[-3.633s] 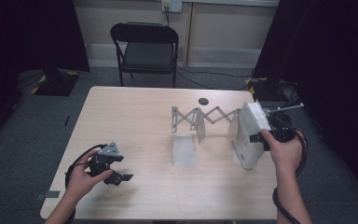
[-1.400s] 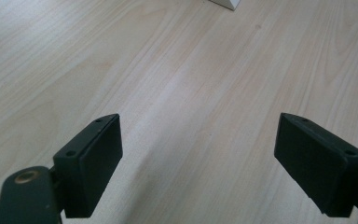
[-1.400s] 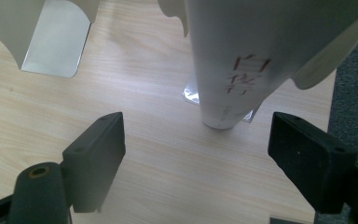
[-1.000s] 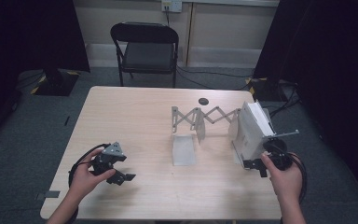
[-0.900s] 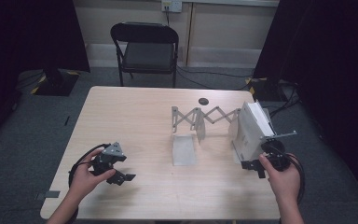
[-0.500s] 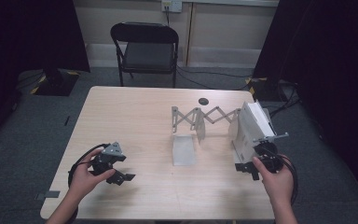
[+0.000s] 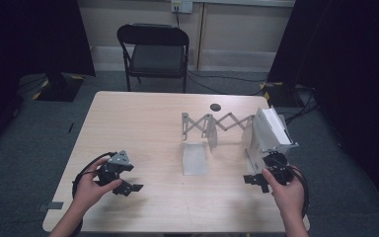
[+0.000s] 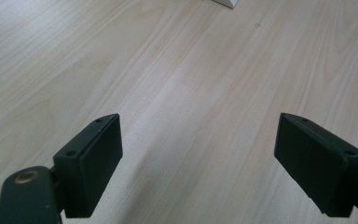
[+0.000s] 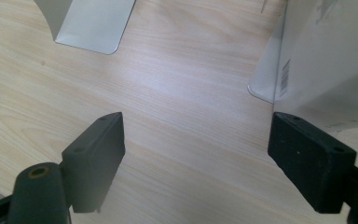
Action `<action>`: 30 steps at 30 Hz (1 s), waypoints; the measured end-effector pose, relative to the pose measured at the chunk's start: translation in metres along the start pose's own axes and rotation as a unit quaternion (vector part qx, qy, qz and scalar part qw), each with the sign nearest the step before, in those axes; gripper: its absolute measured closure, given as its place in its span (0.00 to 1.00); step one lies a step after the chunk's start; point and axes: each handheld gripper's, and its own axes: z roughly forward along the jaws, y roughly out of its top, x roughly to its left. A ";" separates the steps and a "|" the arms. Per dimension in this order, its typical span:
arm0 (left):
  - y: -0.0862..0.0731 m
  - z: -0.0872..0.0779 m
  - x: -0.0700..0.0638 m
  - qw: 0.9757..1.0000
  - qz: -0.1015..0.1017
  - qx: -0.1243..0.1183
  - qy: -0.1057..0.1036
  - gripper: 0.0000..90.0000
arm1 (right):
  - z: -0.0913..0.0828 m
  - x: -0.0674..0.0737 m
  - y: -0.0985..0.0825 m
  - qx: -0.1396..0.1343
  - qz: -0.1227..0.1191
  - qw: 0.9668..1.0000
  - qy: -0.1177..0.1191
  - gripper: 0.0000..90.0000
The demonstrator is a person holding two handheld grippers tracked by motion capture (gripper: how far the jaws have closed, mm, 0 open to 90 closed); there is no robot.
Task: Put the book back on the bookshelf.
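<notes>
- Right gripper (image 7: 254, 179) sits at the lower right of the high view, jaws spread wide and gripping nothing; its own view has only bare wood between the two black jaws
- Since a few seconds ago that gripper has come away from the white books (image 7: 269, 132) and dropped toward the near table edge, so the books now stand by themselves
- White books lean at the right end of the expanding bookend rack (image 7: 217, 123), right of centre in the high view; in the right gripper view their white cover (image 9: 326, 60) fills the upper right, just beyond the right jaw
- That release suggests the placing step is done, though the lean looks unsteady
- Left gripper (image 7: 128, 186), lower left, is likewise released over the table (image 7: 143, 123)
- Folding chair (image 7: 153, 54) stands beyond the far edge
</notes>
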 end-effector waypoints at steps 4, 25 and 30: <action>0.000 0.000 0.000 1.000 -0.002 0.000 0.002 0.17 | 0.004 0.004 0.000 0.003 -0.005 1.000 0.004 0.20; -0.001 -0.002 0.001 1.000 -0.004 -0.002 0.001 0.17 | 0.017 0.022 0.002 -0.001 -0.029 0.999 0.023 0.20; -0.001 -0.002 0.001 1.000 -0.004 -0.002 0.000 0.17 | 0.021 0.026 0.002 0.000 -0.033 0.999 0.028 0.20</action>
